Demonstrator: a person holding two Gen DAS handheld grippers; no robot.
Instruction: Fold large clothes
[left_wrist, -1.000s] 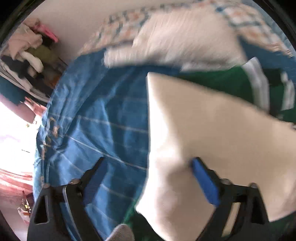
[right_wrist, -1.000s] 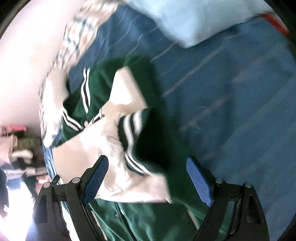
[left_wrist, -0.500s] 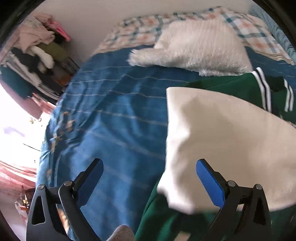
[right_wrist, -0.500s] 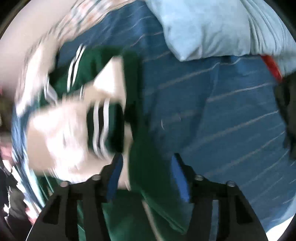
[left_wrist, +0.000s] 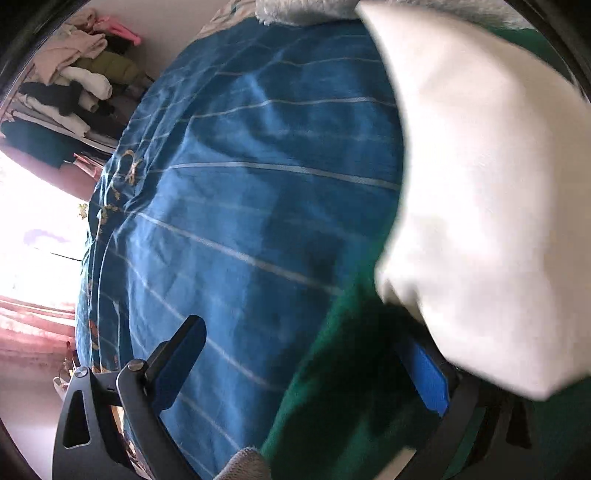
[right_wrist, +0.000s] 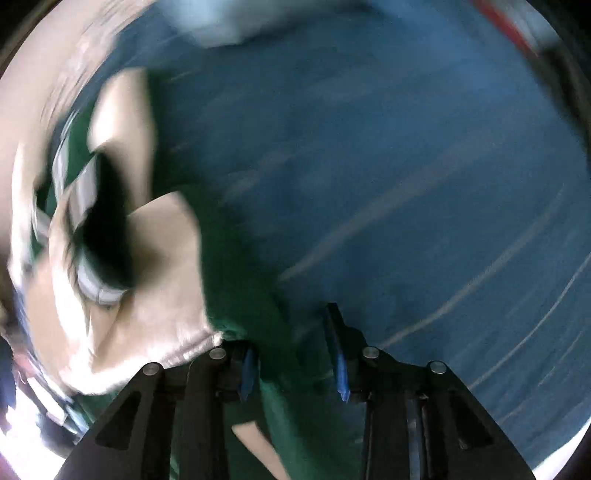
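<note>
A green jacket (left_wrist: 351, 387) with cream sleeves (left_wrist: 480, 192) and striped cuffs lies on a blue striped bedspread (left_wrist: 240, 192). My left gripper (left_wrist: 306, 354) is open at the jacket's left edge; green fabric lies between its fingers and a cream sleeve covers the right finger. In the blurred right wrist view the jacket (right_wrist: 236, 280) lies crumpled at left with its cream sleeve (right_wrist: 147, 280). My right gripper (right_wrist: 293, 354) has its jaws narrowed around the green edge, with a gap still showing between them.
A pile of clothes (left_wrist: 74, 85) sits at the far left beyond the bed. A fluffy white blanket (left_wrist: 303, 11) lies at the bed's top. A light blue pillow (right_wrist: 236, 26) lies at the far end in the right wrist view.
My left gripper moved down to the jacket's edge, the sleeve now looming close. My right gripper's jaws narrowed from wide open and dropped onto the green fabric edge.
</note>
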